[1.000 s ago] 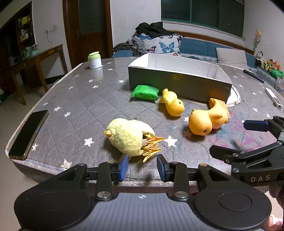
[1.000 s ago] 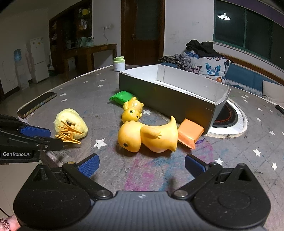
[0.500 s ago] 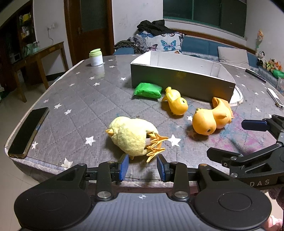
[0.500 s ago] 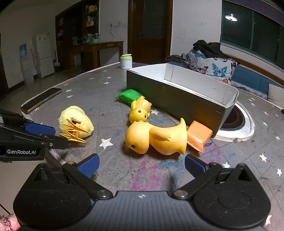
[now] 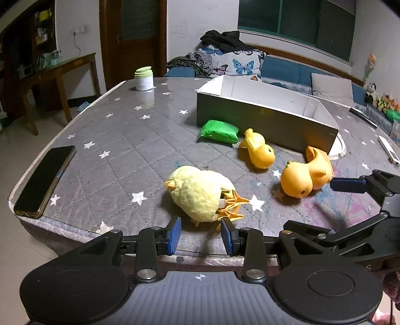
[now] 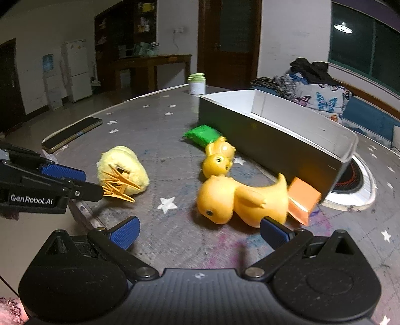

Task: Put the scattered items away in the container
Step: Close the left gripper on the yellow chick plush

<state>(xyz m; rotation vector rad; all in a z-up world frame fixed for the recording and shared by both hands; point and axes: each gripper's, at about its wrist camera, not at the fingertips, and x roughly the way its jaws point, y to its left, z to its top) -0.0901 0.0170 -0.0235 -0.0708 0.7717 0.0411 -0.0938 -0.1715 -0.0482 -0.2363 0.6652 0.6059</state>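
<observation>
Both grippers have crept closer: your left gripper (image 5: 200, 233), half-spread and empty, faces the soft, light plush chick (image 5: 200, 196) at 12 o'clock; squeeze its body, short of the box (image 5: 265, 117); right gripper (image 6: 198, 231) gapes wide

dim room: sofa (image 5: 287, 72), wooden door (image 5: 132, 42), dark window (image 5: 295, 22)

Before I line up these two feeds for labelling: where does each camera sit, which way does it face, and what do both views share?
Left wrist: sits on the left tool, facing across the table at the plush chick just ahead of its open blue pads; the right tool enters at the right edge.
Right wrist: sits on the right tool, facing the large rubber duck between its wide-open pads; the left tool enters at the left edge.
Shared: chick, both ducks, green packet, grey box, phone.
</observation>
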